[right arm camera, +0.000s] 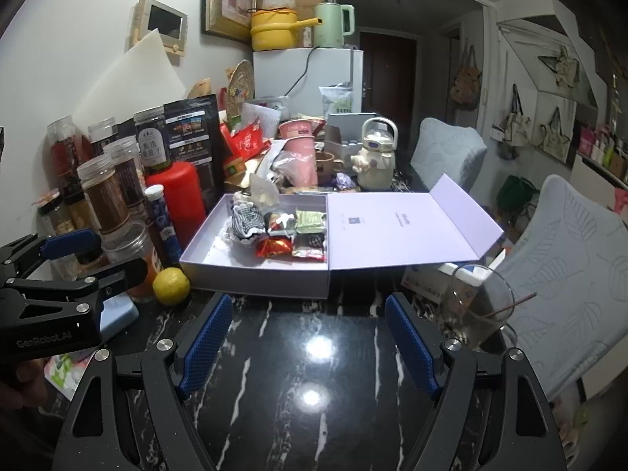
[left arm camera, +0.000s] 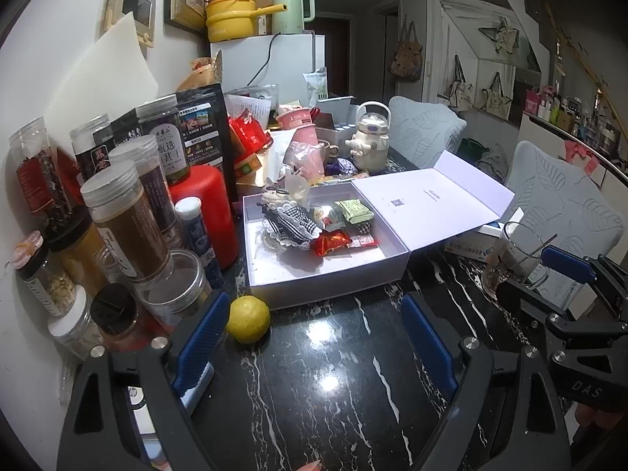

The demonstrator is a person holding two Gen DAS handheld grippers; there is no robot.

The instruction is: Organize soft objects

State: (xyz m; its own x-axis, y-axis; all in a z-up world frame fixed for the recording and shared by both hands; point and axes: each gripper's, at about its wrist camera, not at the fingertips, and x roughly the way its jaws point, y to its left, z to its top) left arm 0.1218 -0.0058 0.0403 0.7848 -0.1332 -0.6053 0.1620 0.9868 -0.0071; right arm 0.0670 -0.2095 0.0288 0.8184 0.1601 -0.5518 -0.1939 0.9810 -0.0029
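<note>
Both the left gripper (left arm camera: 316, 337) and right gripper (right arm camera: 310, 339) hang released and empty over the dark surface (right arm camera: 314, 392). The soft things, a checked cloth (right arm camera: 247, 219) and what look like snack packets (right arm camera: 274, 247), lie in the open box (right arm camera: 255, 276), beside a lemon (right arm camera: 171, 280).
</note>
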